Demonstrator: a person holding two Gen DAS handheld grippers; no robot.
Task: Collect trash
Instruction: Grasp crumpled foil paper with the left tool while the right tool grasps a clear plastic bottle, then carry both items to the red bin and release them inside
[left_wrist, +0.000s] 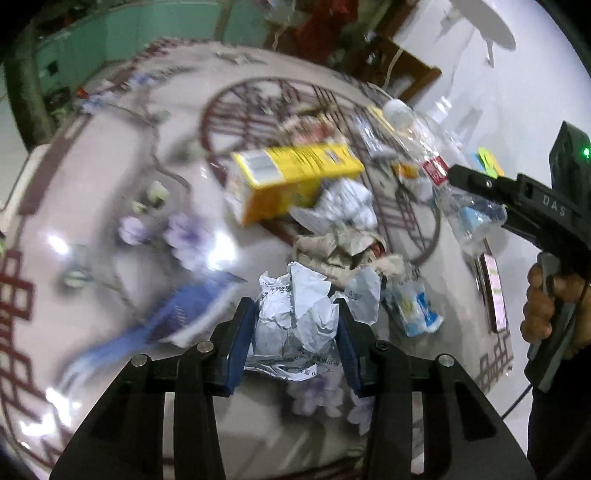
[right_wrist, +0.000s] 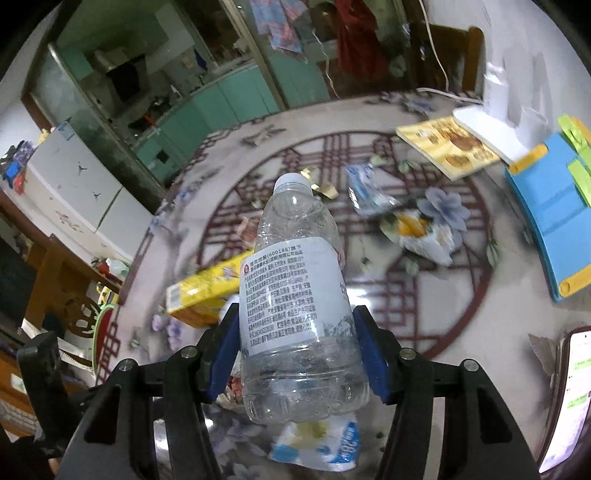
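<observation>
At lower centre, the left gripper (left_wrist: 295, 332) is clamping crumpled paper (left_wrist: 295, 325); the right gripper (right_wrist: 299, 350) is gripping a bottle (right_wrist: 295, 295).

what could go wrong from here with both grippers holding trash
1. The left gripper grips only crumpled paper; it may compress and slip out, or drag the neighbouring wrappers.
2. The right gripper holds the bottle near its base, neck far out; the thin plastic might buckle or pivot loose.
3. A phone lies near the table edge, easily bumped.
</observation>
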